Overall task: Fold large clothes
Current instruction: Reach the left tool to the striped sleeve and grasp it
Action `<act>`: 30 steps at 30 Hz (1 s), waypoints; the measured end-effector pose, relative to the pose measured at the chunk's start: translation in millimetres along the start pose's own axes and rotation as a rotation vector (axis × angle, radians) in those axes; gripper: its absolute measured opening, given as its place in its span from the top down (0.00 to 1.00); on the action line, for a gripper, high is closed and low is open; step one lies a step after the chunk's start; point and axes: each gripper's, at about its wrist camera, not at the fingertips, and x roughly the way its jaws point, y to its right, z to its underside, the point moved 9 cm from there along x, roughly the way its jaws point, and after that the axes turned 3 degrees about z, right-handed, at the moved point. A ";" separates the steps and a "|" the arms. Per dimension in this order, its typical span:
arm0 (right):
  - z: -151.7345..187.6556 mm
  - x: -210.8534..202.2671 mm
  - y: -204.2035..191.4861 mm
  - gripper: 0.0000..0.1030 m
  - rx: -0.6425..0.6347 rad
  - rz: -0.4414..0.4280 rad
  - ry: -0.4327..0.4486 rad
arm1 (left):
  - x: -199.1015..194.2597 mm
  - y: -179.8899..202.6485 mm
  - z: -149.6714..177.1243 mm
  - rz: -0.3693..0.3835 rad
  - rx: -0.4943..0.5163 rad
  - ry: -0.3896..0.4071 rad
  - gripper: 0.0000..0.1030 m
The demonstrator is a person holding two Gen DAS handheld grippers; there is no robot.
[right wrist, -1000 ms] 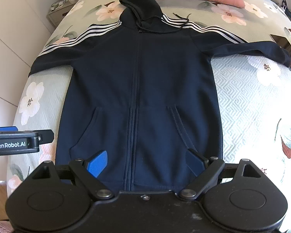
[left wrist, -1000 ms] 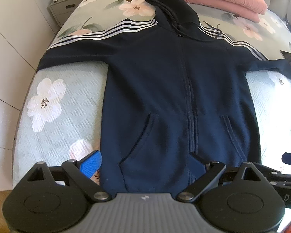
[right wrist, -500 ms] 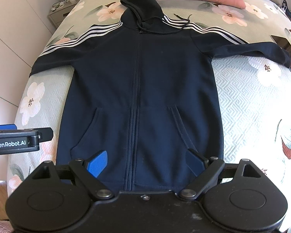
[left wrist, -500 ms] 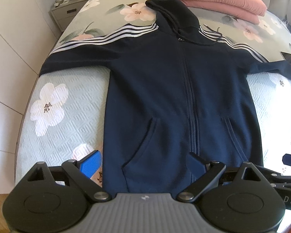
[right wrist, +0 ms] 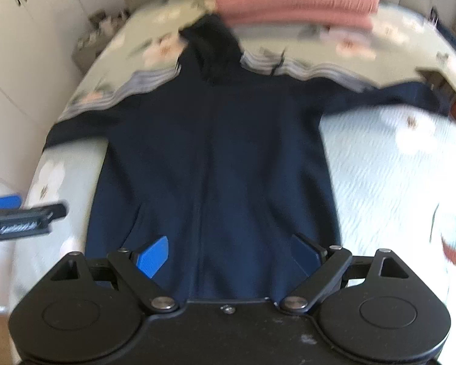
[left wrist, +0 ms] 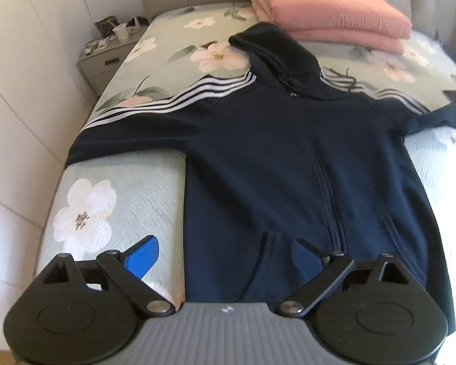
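Hoodie (left wrist: 288,158) lies flat, zip up, sleeves spread across bed (left wrist: 121,188), ready for folding; left tool (left wrist: 225,255) and right tool (right wrist: 228,252) hover wide open over its hem, empty.

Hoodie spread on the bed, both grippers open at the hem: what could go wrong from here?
1. The hoodie sleeve ends at the bed edge beside a dark object; folding that sleeve in could drag or knock it.
2. The drawstring lies loose over the shoulder stripes and may end up trapped in a fold.
3. The left gripper straddles the hoodie's side edge, so closing might pinch bedspread too.
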 end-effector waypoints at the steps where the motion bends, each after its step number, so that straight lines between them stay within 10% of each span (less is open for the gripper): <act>1: -0.9 5.8 4.9 0.00 -0.023 0.009 0.034 | 6.0 -6.1 3.0 0.006 0.001 0.018 0.07; 8: 50.5 94.7 52.6 0.00 -0.161 0.139 0.041 | 77.2 -45.0 57.8 -0.024 -0.056 -0.024 0.08; 18: 95.4 167.3 94.3 0.00 -0.027 0.093 0.012 | 153.5 -66.9 125.9 -0.050 -0.061 -0.073 0.12; 30: 115.4 162.9 94.0 0.00 -0.082 0.036 0.092 | 159.5 -84.7 140.5 0.058 -0.183 -0.059 0.00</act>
